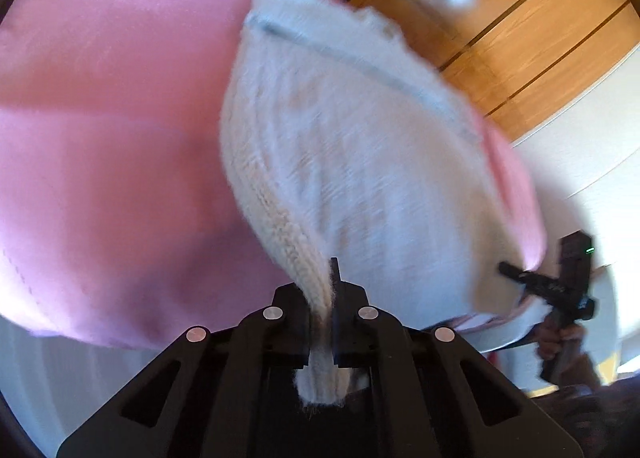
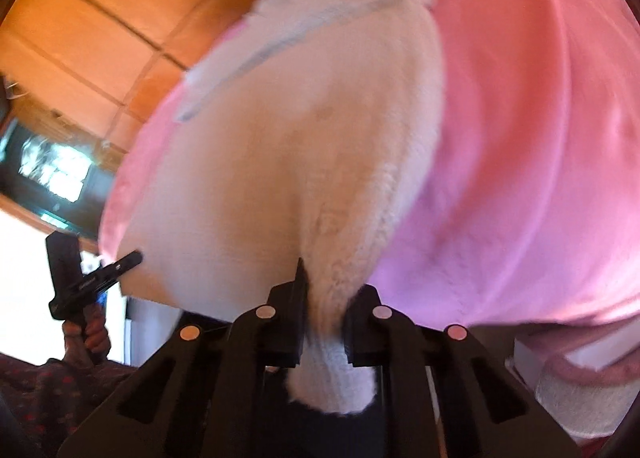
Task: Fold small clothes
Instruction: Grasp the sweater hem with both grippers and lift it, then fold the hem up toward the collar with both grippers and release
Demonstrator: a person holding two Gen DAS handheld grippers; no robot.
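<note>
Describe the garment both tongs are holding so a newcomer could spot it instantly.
Start at the big pink cloth filling both views. Over it hangs the cream knit garment, pinched by the left tongs and right tongs. Unlike the smooth pink, it is fuzzy, ribbed, with a thin grey stripe.

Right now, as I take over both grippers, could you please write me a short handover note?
Left gripper: jaws shut on one knitted edge of the white sweater.
Right gripper: jaws shut on the opposite edge of the same sweater.
The sweater hangs stretched between the two grippers, over the pink cloth; both views are blurred by motion. Whether any part still touches the cloth cannot be told.
Done: both edges gripped.
Left: no crease or fold shows yet, so the folding itself probably remains, then laying the sweater flat and opening the jaws.
</note>
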